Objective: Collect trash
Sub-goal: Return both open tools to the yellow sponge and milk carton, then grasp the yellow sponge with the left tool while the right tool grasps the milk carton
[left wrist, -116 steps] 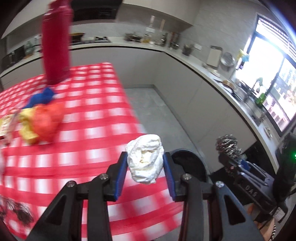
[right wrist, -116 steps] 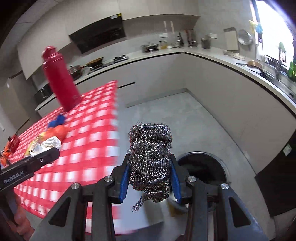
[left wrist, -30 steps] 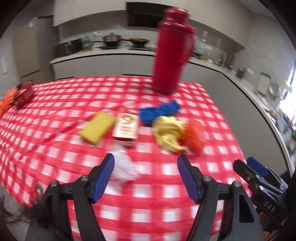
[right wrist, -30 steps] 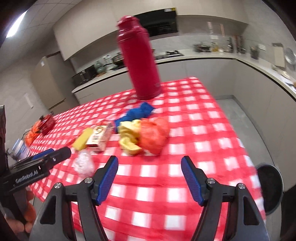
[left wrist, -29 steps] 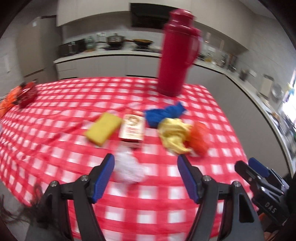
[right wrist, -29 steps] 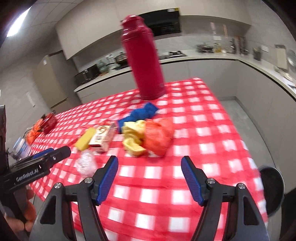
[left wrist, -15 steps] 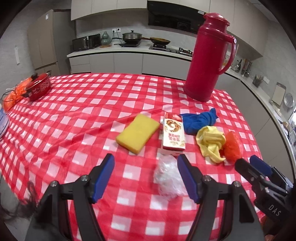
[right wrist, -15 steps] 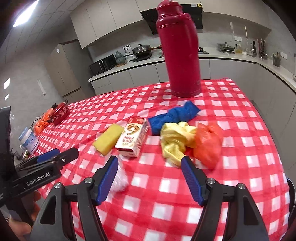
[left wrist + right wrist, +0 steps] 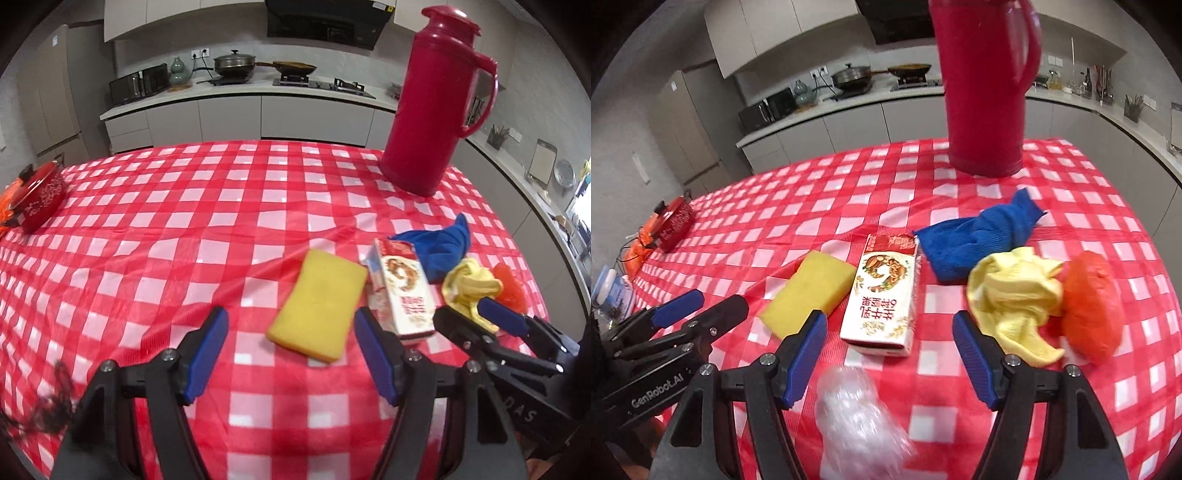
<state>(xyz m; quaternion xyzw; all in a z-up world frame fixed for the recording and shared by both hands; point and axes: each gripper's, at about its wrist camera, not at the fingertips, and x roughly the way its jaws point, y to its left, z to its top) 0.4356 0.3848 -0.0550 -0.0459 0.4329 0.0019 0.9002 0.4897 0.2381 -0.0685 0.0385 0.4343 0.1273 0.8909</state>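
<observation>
The surface [image 9: 155, 229] wore a glossy red-and-white checked cloth, lightly wrinkled. The left hand-held gripper [image 9: 291, 354] hovered with its ribbed blue pads spread wide and nothing between them; just beyond its right pad lay a sponge [image 9: 319, 302], a soft yellow slab with rounded corners. Just right of the sponge lay a carton [image 9: 402, 291], a flat printed box resting on its side.

The right hand-held gripper [image 9: 888, 350] likewise stood wide open and empty, above the near end of the carton [image 9: 884, 295]. Below its pads, at the near edge, sat a wad [image 9: 857, 417] of crinkled clear plastic film, blurred in the picture.

Right of the carton lay a crumpled yellow cloth [image 9: 1015, 299], touching a puffy orange plastic bag [image 9: 1091, 299] on its right. Behind them stretched a blue cloth [image 9: 982, 232] of nubby towel weave, bunched into a long roll. Far right stood a tall flask [image 9: 432, 99], smooth dark-red plastic, cylindrical with a loop handle. At the far left edge sat a small red pot [image 9: 37, 192] with a pale pattern.
</observation>
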